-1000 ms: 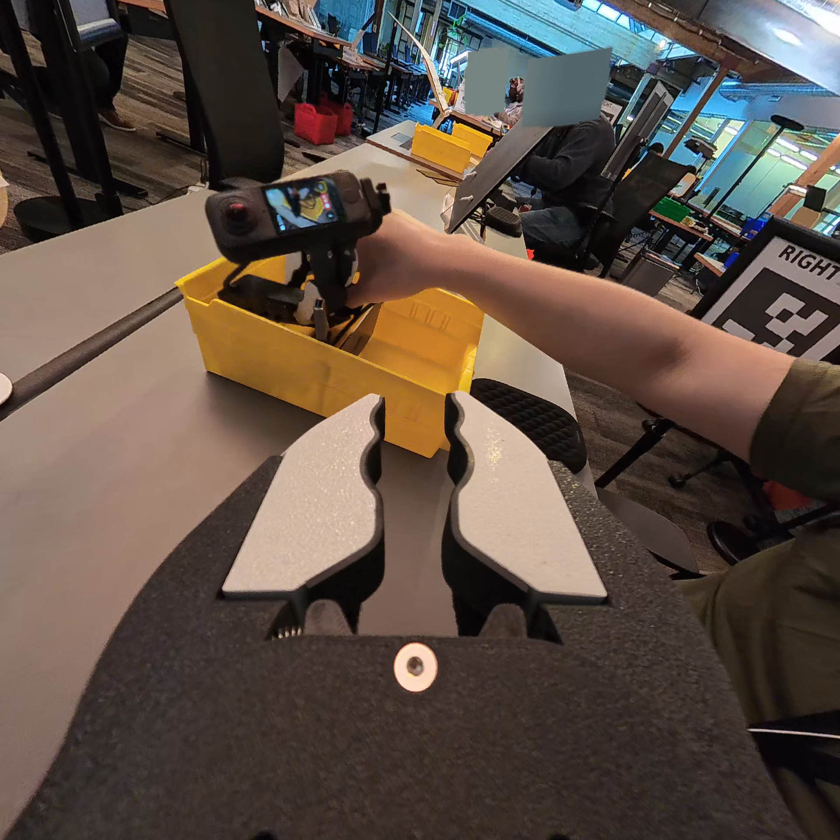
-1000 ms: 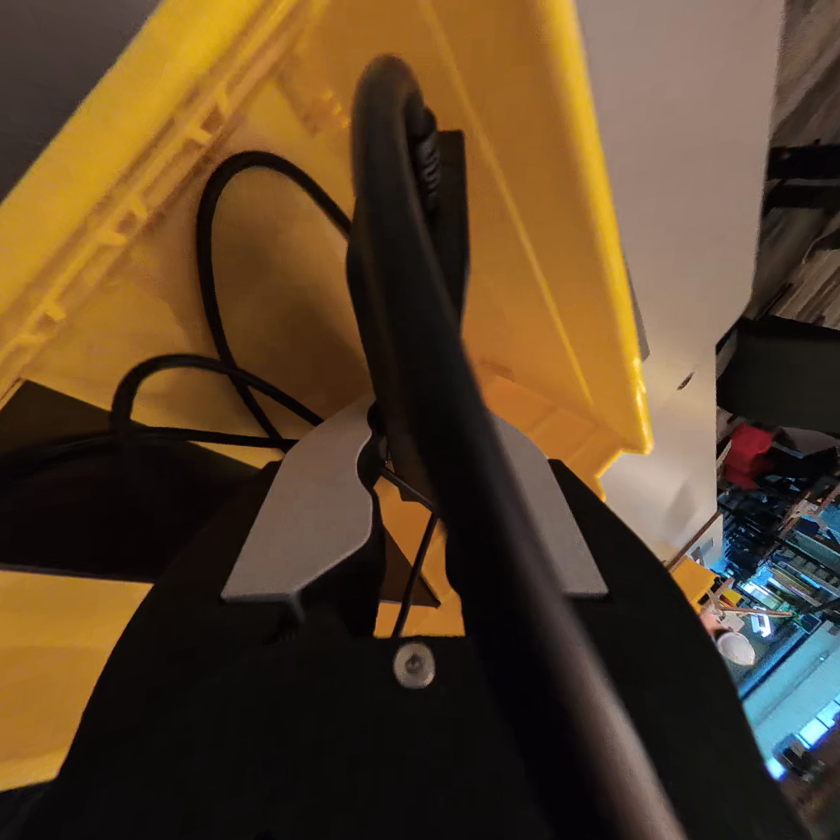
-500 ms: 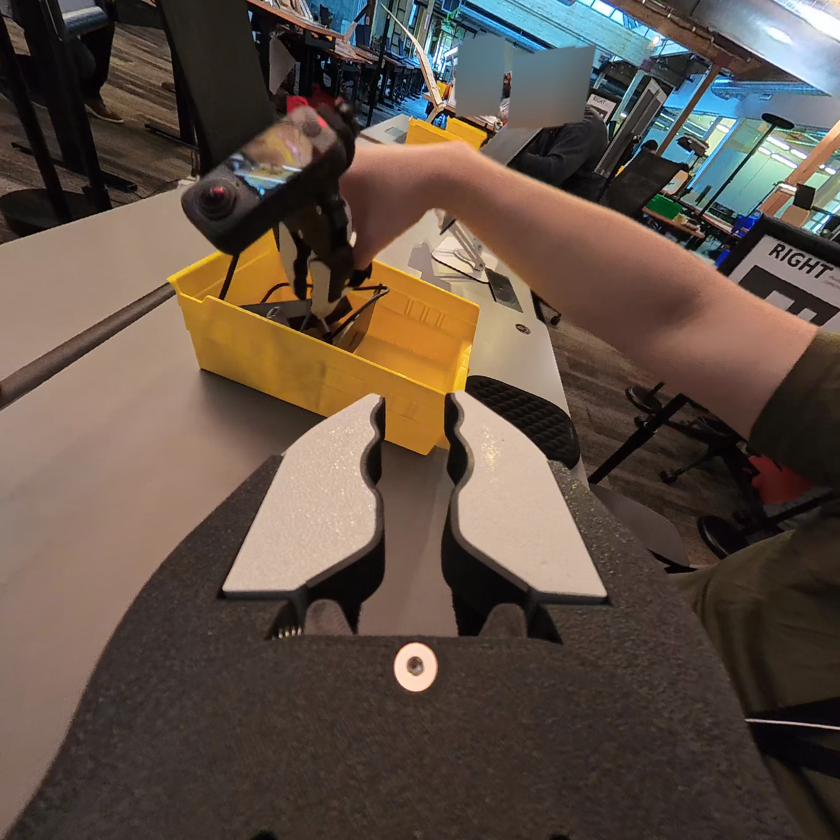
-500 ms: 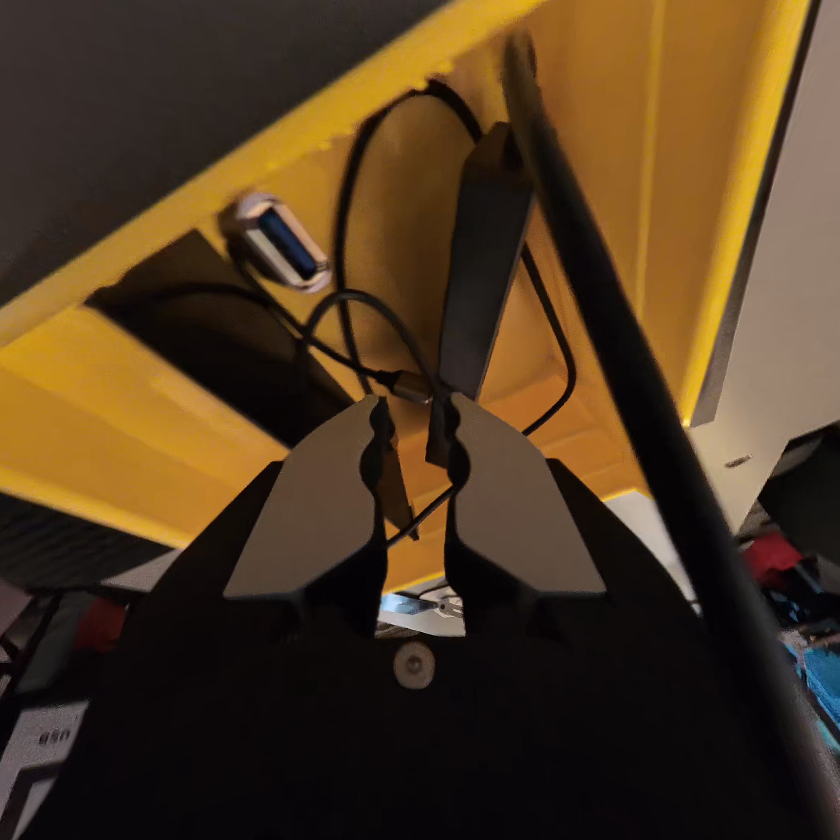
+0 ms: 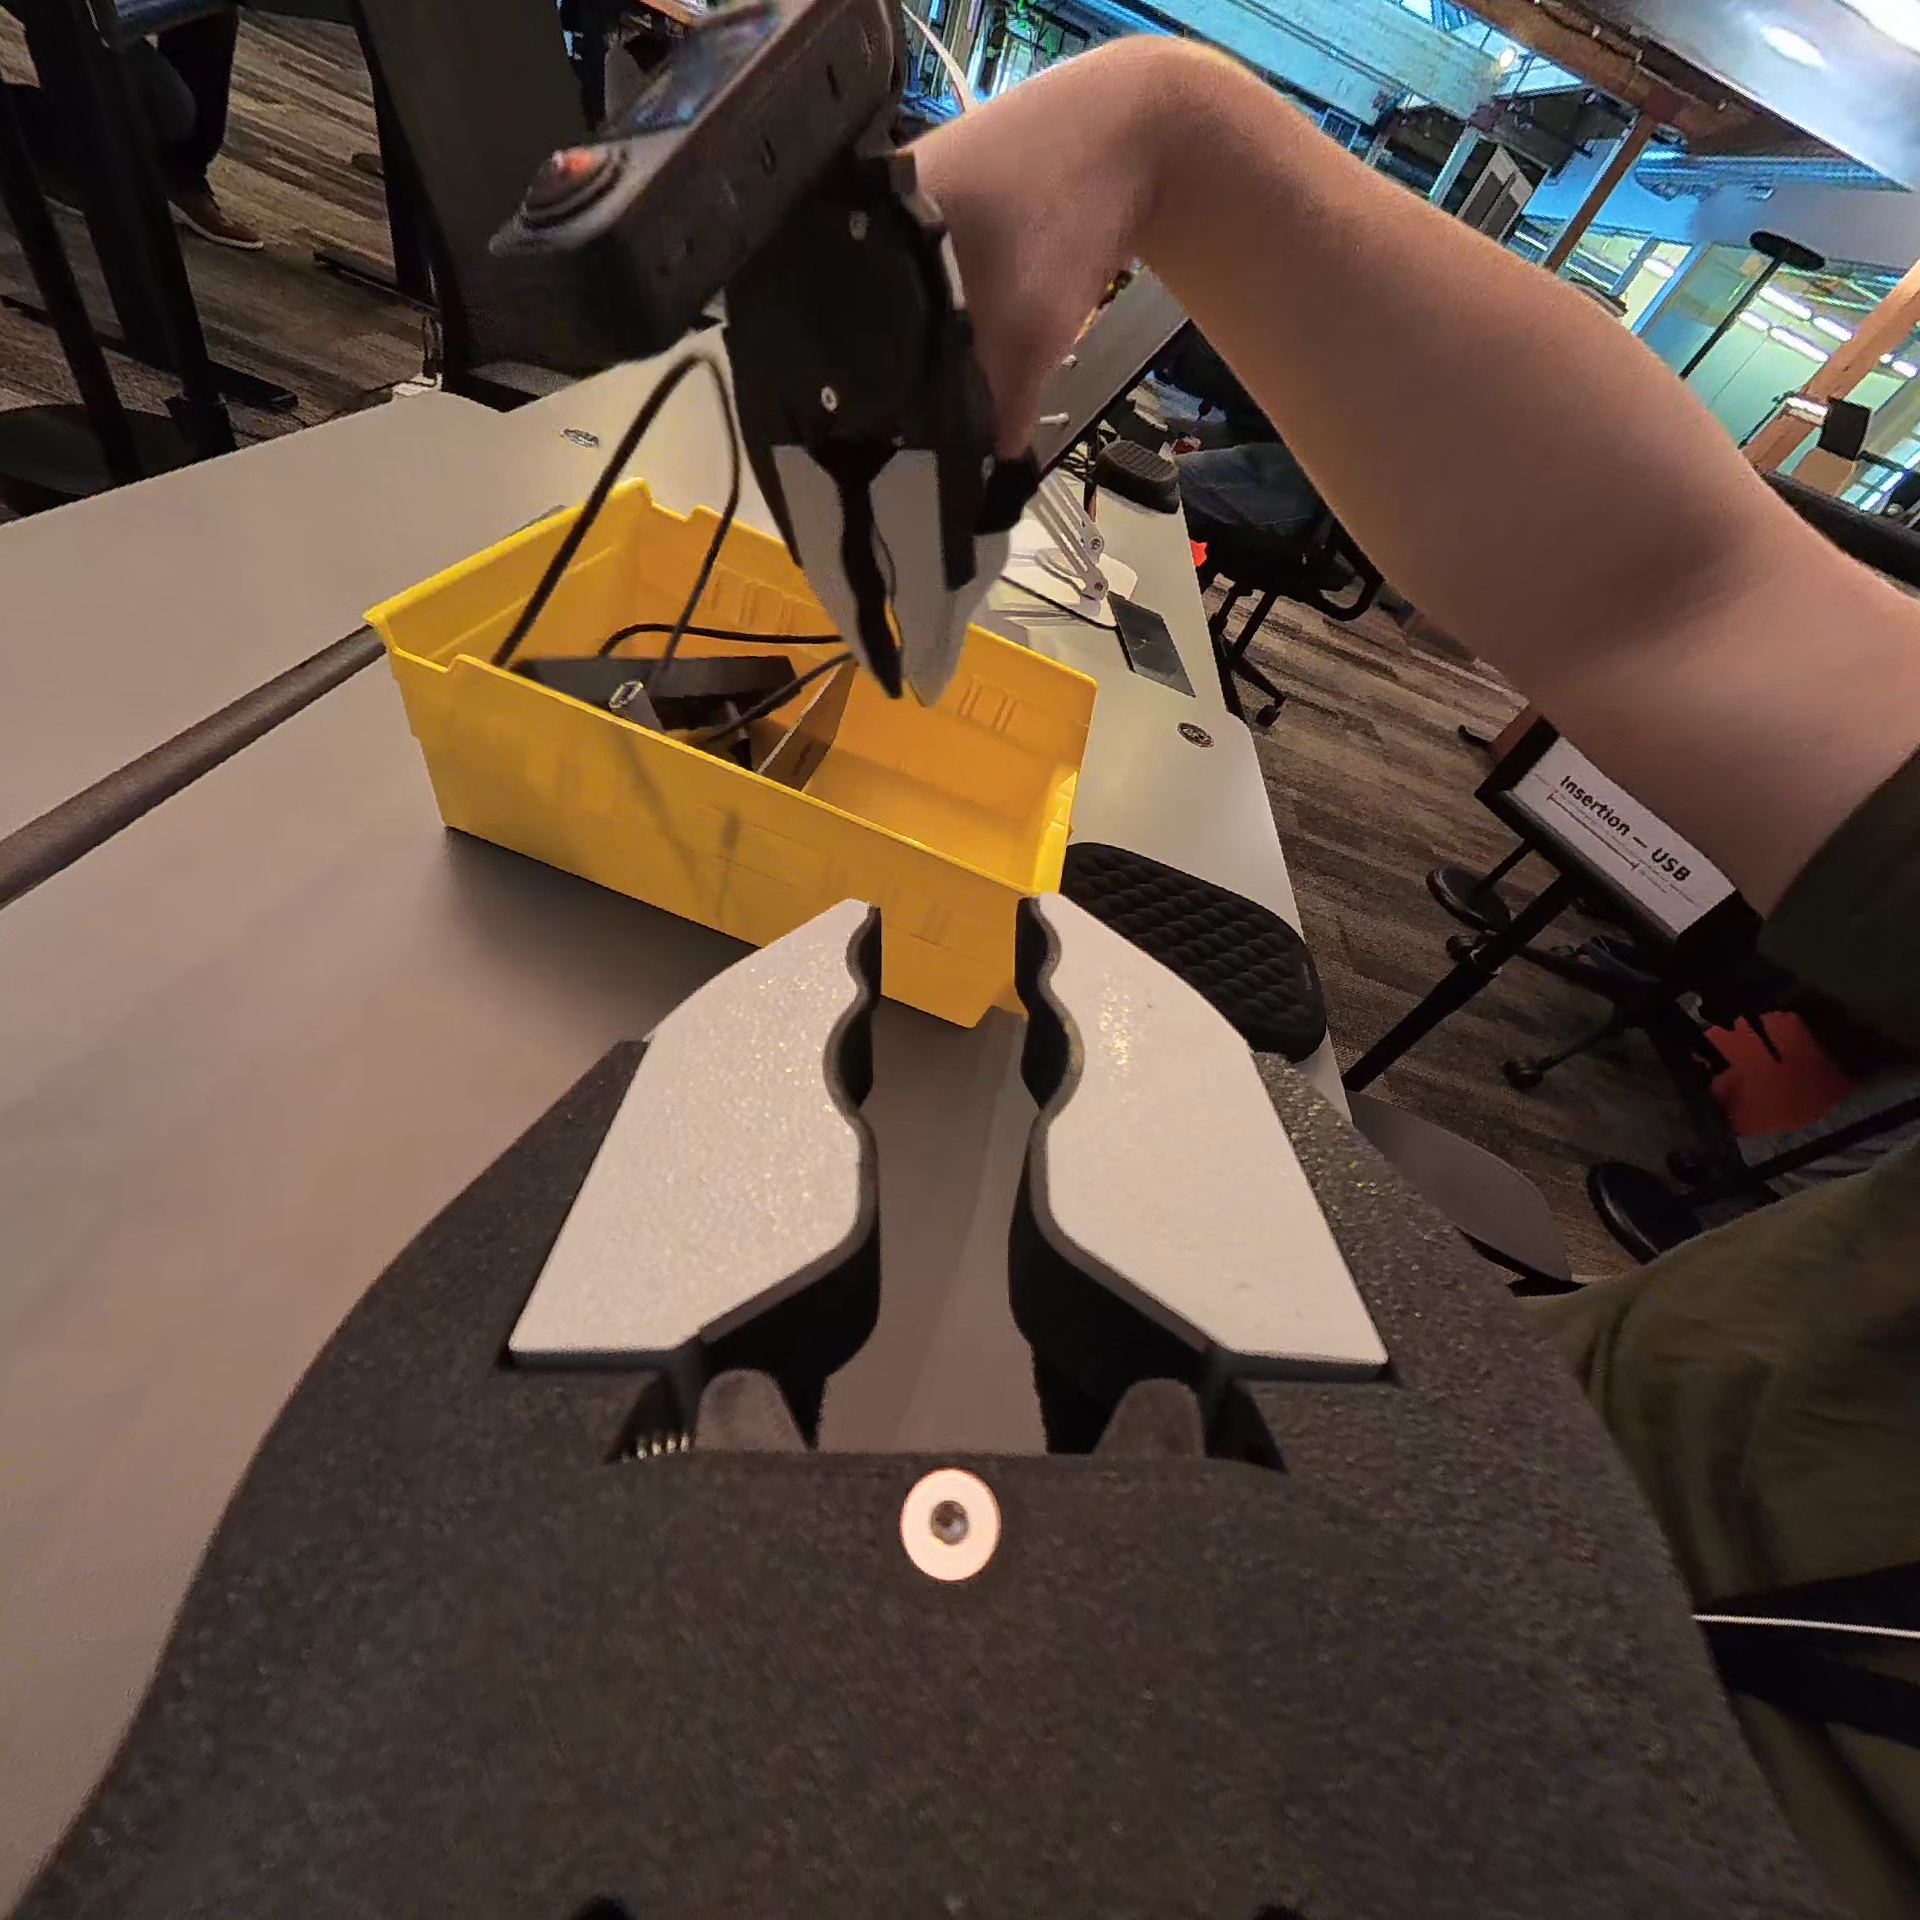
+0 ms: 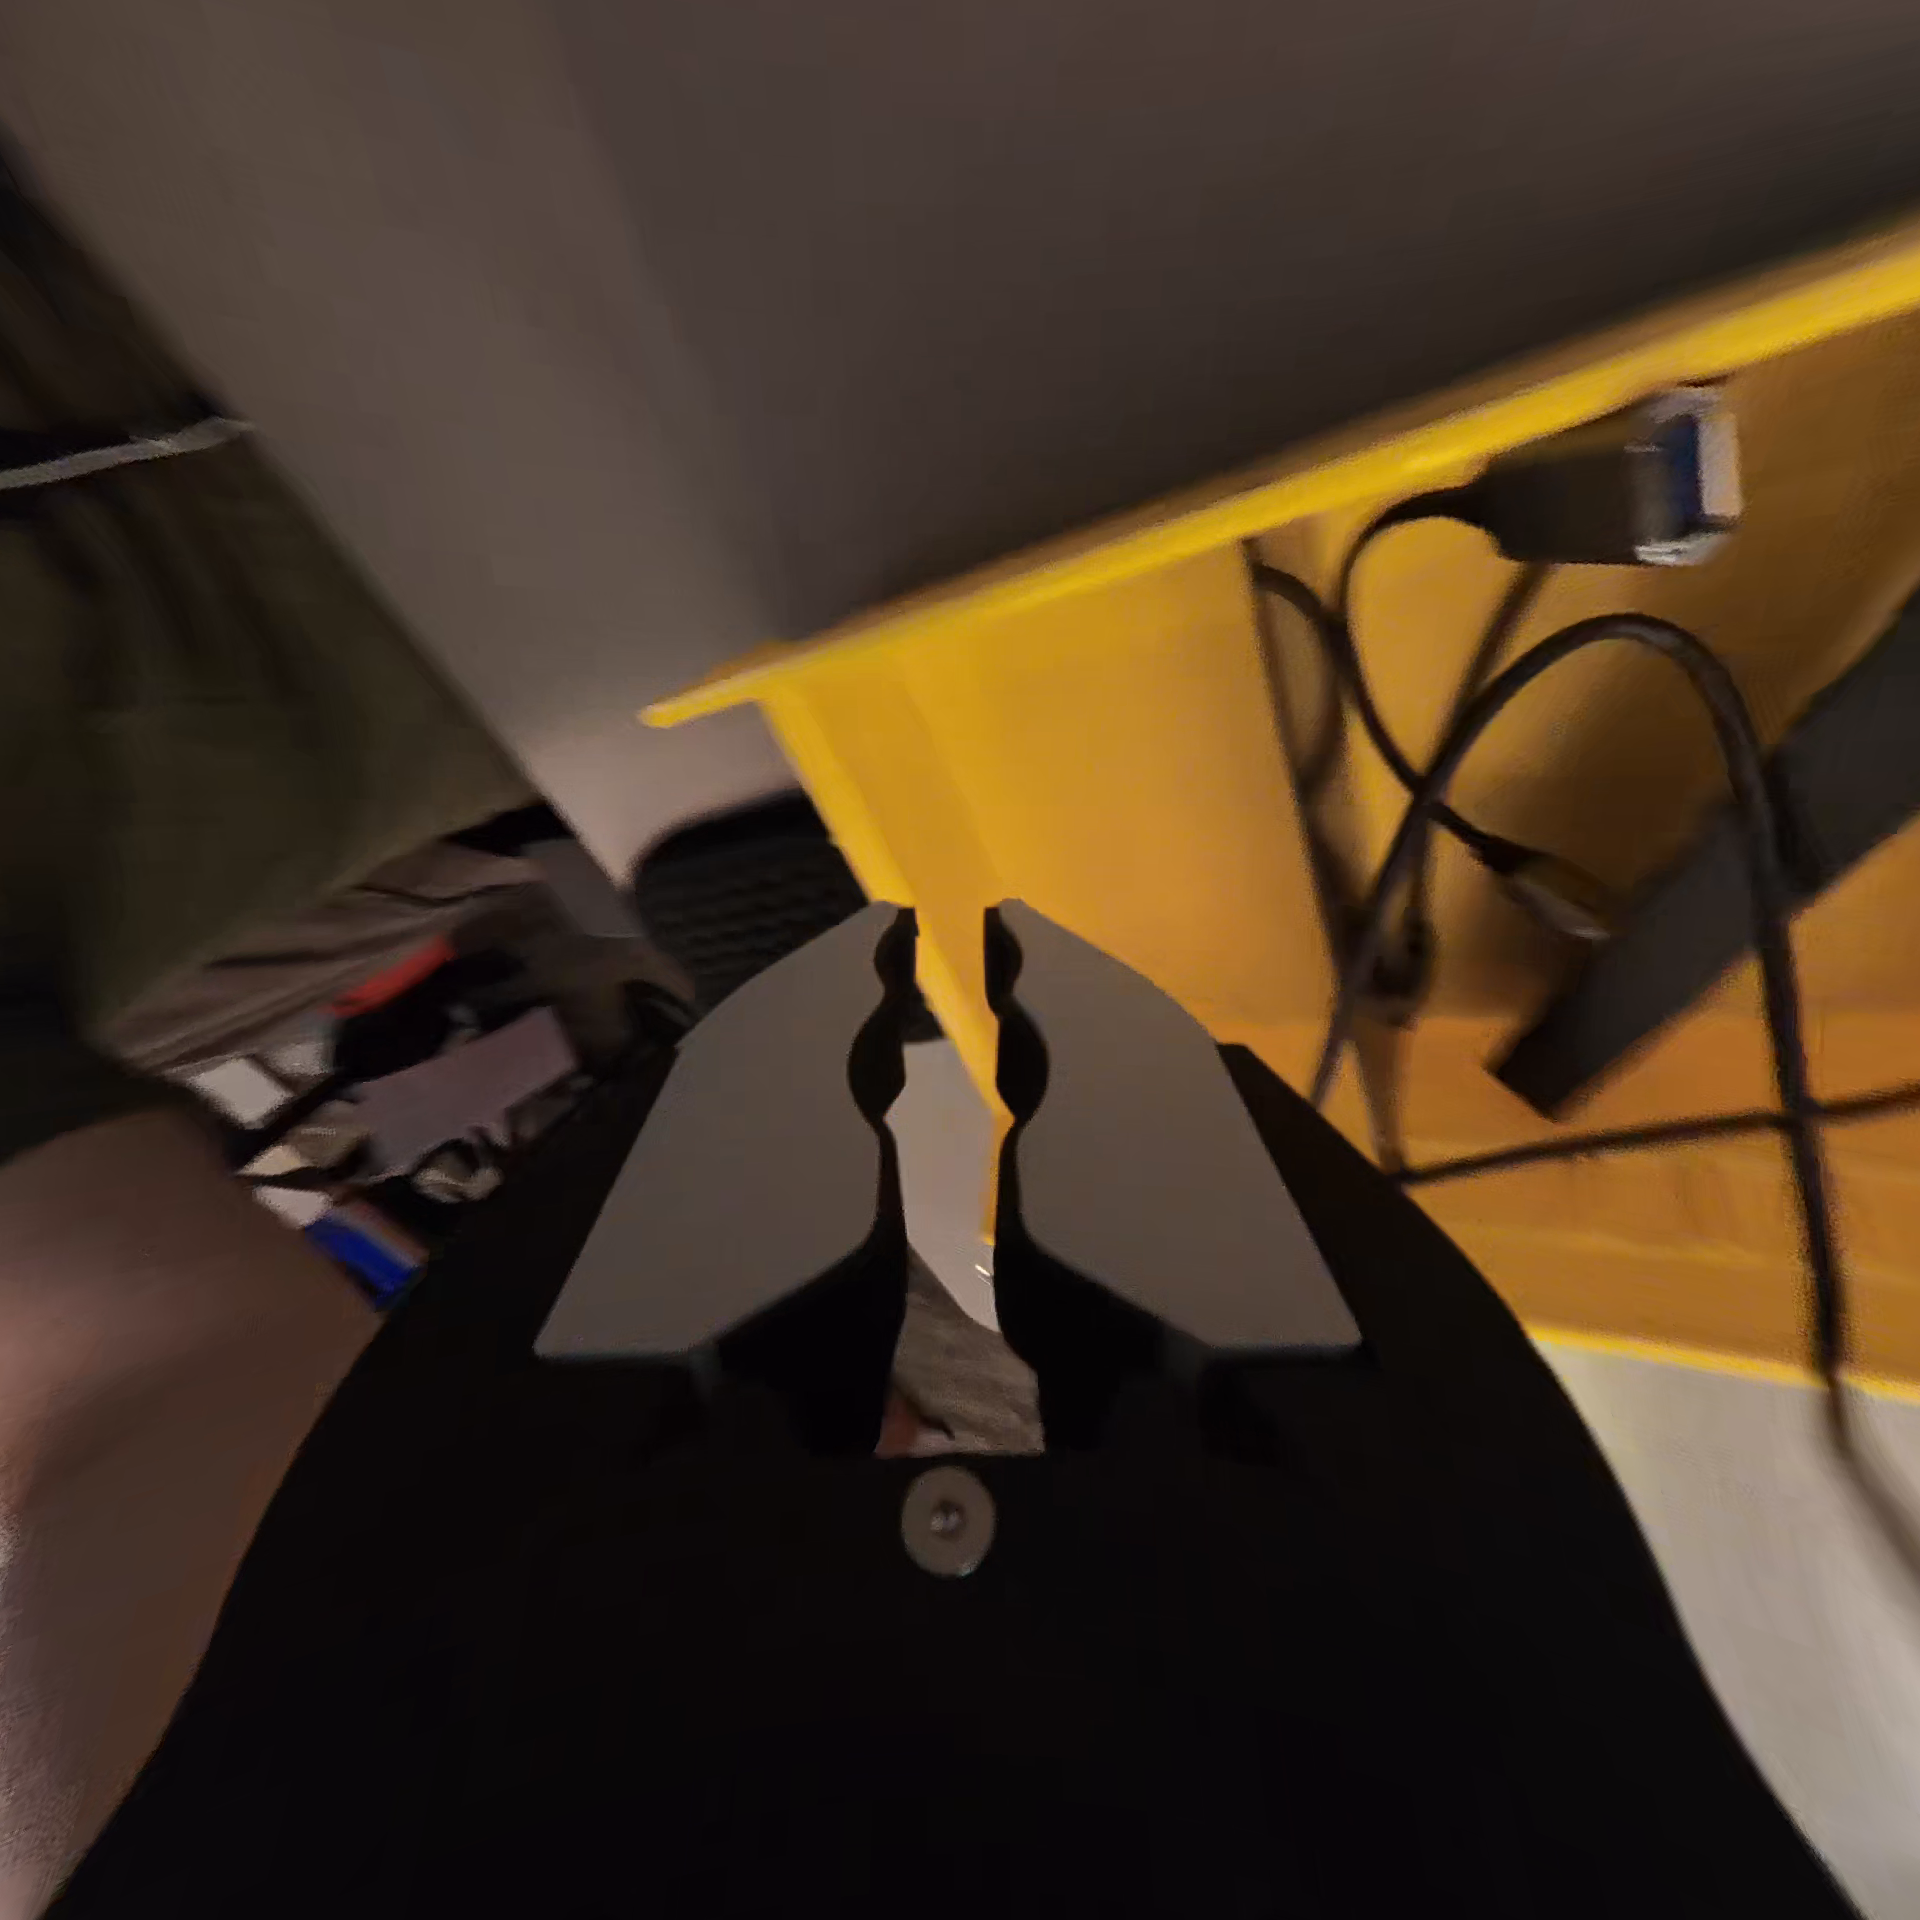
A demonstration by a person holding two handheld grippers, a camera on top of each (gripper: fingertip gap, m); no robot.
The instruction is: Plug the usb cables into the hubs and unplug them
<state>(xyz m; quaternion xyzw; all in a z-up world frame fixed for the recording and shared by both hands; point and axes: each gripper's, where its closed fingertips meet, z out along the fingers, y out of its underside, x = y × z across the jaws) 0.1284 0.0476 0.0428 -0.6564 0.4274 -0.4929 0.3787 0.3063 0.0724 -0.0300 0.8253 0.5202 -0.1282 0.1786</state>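
1. The left gripper [image 5: 948, 925] sits low over the grey table [image 5: 239, 997], its fingers apart with nothing between them, aimed at the near end of a yellow bin [image 5: 727, 831].
2. The yellow bin rests on the table just beyond those fingertips, close to the table's right edge.
3. Inside the bin's far half lie black hubs [image 5: 665, 681] and thin black cables [image 5: 727, 634], loosely tangled; one cable runs up and out of the bin towards the right gripper's body.
4. The right gripper [image 5: 904, 675] hangs above the bin, tips pointing down, held by a bare hand [image 5: 1039, 208]. Its own view shows the fingers a narrow gap apart and holding nothing, over the bin's corner.
5. In that blurred view a cable plug with a blue insert [image 6: 1673, 478] lies by the bin wall, beside a black hub [image 6: 1662, 935].
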